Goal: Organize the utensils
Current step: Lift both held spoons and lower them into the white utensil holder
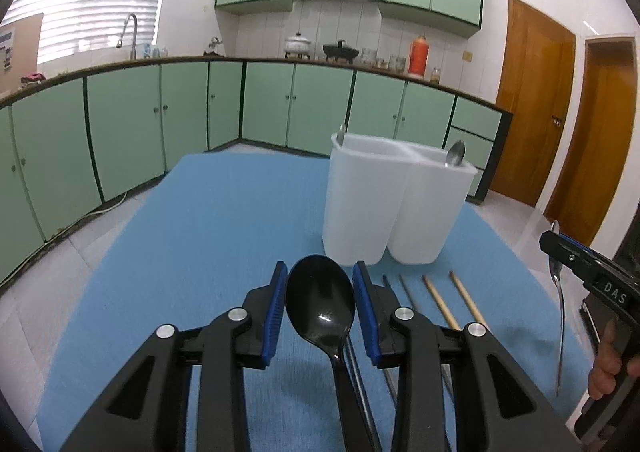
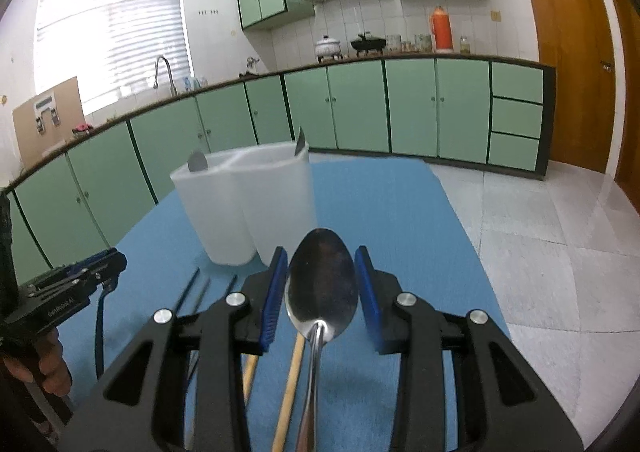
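Left tongs (image 1: 320, 306) pinching glossy black plastic spoon (image 1: 320, 300); right tongs (image 2: 321, 292) pinching shiny steel spoon (image 2: 321, 288).

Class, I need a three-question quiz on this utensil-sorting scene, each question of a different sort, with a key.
1. True or false: the left gripper has a black spoon between its fingers.
2. Multiple choice: The spoon at the right gripper is A) wooden B) metal C) black plastic.
3. Fill in: the chopsticks lie on the blue mat in front of the white ____.

Key: 1 true; 2 B; 3 holder.
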Demonstrator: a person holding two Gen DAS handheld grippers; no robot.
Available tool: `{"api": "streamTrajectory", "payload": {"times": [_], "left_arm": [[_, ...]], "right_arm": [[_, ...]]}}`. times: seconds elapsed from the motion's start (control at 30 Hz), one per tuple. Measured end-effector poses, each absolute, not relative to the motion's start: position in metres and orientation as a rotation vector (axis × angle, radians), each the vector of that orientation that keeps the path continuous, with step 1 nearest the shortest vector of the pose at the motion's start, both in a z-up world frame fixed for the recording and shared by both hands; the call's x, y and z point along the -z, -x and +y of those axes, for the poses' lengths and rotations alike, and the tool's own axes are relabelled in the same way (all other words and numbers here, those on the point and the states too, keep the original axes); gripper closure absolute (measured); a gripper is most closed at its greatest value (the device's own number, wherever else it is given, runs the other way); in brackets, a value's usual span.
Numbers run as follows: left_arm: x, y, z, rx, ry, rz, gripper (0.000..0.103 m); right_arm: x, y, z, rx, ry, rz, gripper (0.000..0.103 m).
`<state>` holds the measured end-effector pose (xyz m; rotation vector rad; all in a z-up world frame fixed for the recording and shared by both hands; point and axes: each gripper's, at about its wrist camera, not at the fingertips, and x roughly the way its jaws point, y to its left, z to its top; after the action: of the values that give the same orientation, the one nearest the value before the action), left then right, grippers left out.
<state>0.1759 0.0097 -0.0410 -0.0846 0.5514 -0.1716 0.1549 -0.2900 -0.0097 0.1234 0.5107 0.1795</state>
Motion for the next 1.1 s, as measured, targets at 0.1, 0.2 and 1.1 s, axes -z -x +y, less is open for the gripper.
{"api": "streamTrajectory", "payload": {"times": [0.1,0.2,1.1], "left_arm": [[0.033,-0.178,0.012,0.171,0.092,0.525,0.070],[0.021,-0.181,0.013,0.172,0.092,0.484,0.070],[-0.059,-0.321,-0.023,0.165,0.104,0.152,0.070]], "right_arm": [[-0.002,-0.155,-0.293,-0.184,-0.127,0.471,0.070],[-0.016,-0.157,-0.289,-0.189,-0.130,0.418,0.070],[-0.077,-0.316,-0.267,-0.145,-0.168,0.114,0.070]]}}
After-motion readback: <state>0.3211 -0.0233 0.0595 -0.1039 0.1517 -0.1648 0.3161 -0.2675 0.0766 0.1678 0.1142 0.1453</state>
